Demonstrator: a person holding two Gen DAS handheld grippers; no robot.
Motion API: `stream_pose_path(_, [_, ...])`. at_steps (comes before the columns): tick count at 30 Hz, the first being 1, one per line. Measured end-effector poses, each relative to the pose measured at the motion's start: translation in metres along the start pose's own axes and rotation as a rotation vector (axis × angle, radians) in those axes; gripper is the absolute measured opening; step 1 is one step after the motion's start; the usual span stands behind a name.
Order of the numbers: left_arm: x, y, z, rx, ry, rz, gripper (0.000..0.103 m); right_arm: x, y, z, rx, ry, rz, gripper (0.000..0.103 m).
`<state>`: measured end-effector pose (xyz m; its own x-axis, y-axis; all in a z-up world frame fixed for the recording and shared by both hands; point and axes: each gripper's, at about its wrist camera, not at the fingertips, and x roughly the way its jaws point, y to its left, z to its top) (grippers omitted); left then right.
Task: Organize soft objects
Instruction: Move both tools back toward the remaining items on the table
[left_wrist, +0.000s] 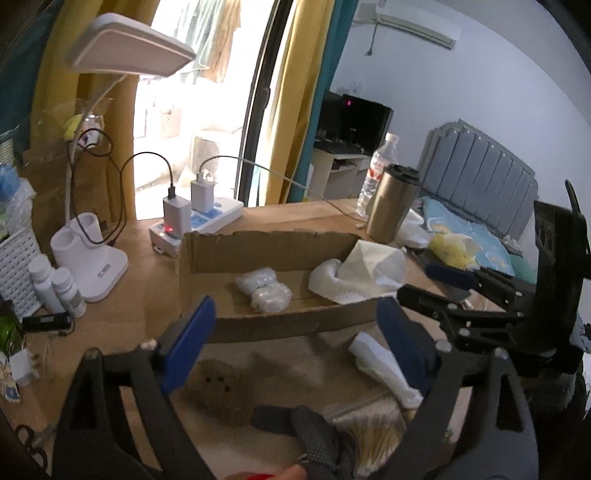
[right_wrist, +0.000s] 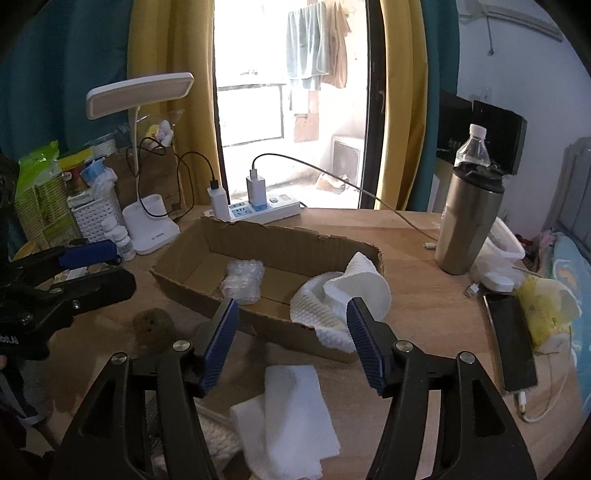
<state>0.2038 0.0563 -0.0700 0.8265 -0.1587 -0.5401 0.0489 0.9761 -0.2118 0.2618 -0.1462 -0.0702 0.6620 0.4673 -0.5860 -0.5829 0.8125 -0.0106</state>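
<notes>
An open cardboard tray on the wooden desk holds a bubble-wrap bundle and a crumpled white towel draped over its right corner. A brown plush toy lies on the desk in front of the tray. A folded white cloth lies nearer me, beside a cream knitted piece. My left gripper is open above the plush. My right gripper is open above the white cloth; it also shows in the left wrist view.
A steel tumbler, water bottle, phone and yellow bag stand right. A power strip, white lamp, pill bottles and baskets stand at back left.
</notes>
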Motion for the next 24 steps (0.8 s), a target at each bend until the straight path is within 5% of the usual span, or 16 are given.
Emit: stream_pose_path(24, [-0.044, -0.008, -0.05, -0.001, 0.011, 0.021, 0.09, -0.041, 0.016, -0.05, 0.011, 0.012, -0.009, 0.067])
